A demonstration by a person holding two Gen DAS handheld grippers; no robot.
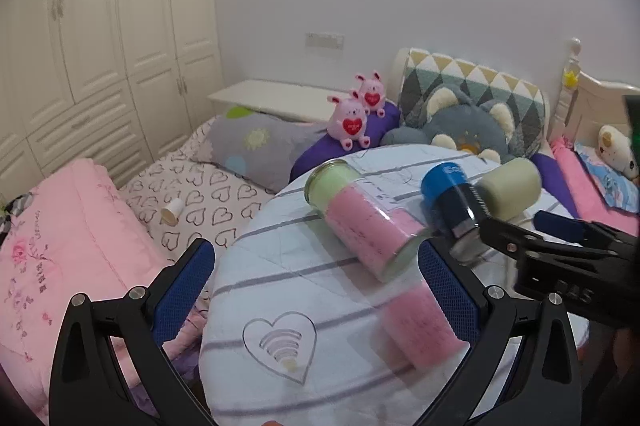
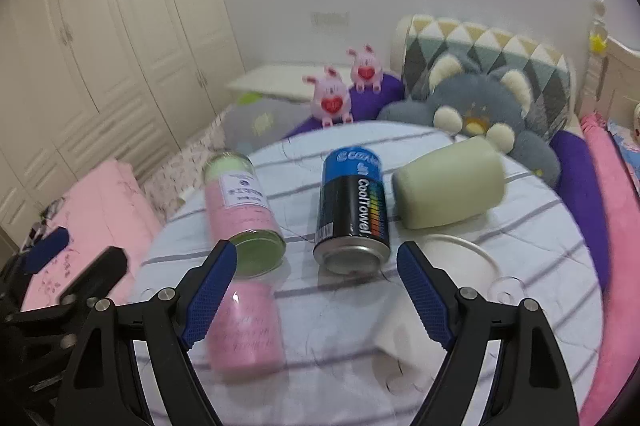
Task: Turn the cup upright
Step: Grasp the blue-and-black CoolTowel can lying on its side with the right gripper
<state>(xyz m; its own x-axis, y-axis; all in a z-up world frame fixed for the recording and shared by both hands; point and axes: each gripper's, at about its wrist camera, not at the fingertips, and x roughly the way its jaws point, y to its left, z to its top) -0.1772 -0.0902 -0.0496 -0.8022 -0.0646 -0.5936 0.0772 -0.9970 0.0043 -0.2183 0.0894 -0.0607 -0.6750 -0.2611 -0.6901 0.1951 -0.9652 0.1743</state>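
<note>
A pale green cup lies on its side on the round table, to the right of a blue and black can that also lies on its side. The cup shows in the left wrist view too, beyond the can. My right gripper is open and empty, just short of the can. My left gripper is open and empty over the table's left part. The right gripper reaches in from the right in the left wrist view.
A pink and green tin lies on its side left of the can. A pink cup lies near the front. A white bowl-like thing and a clear glass sit at right. Bedding and plush toys surround the table.
</note>
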